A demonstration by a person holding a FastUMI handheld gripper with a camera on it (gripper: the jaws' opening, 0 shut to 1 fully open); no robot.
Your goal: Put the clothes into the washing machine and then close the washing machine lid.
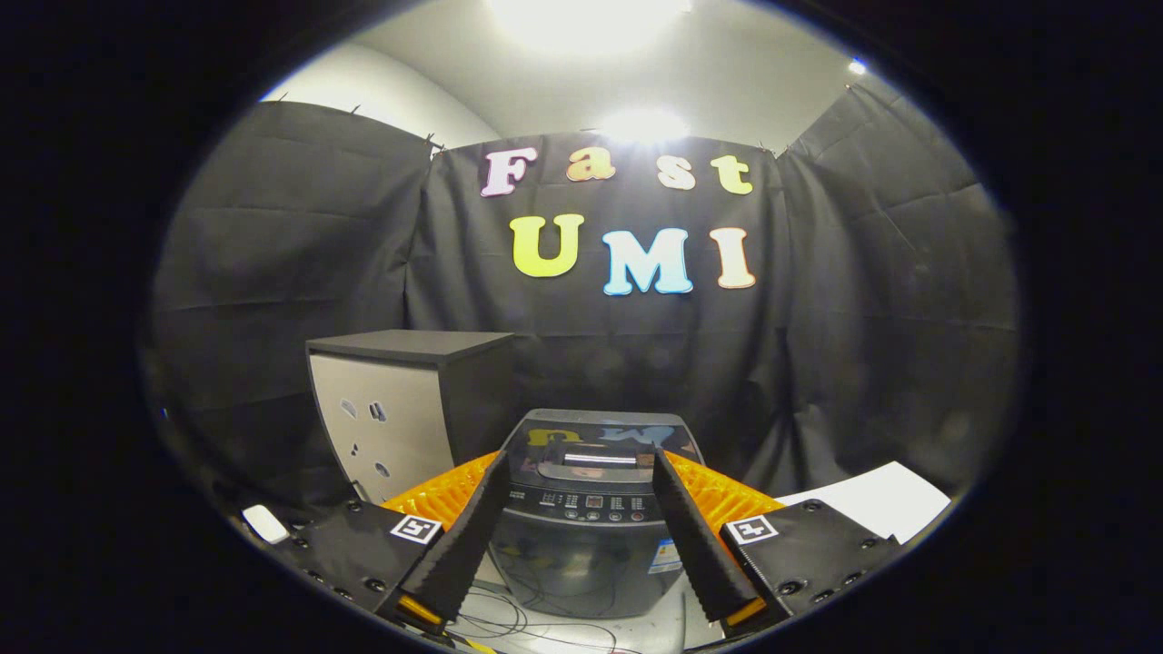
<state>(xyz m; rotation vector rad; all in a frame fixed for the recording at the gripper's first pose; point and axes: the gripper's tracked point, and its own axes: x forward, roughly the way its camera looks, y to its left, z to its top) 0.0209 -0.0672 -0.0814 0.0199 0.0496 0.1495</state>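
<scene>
Your tool [581,468]: released, holding nothing | washing machine [586,518]: just ahead between its fingers, lid down | cabinet [400,409]: beyond, left.

Two bright white ceiling lights [589,18] shine from above and make big glowing blobs of glare. The black cloth wall [863,300] soaks up light and looks dim. The shiny dark glass lid of the grey washing machine [595,445] mirrors the light in a white streak. Straight lines bend near the round edges, and everything there gets darker and a little fuzzy.
</scene>
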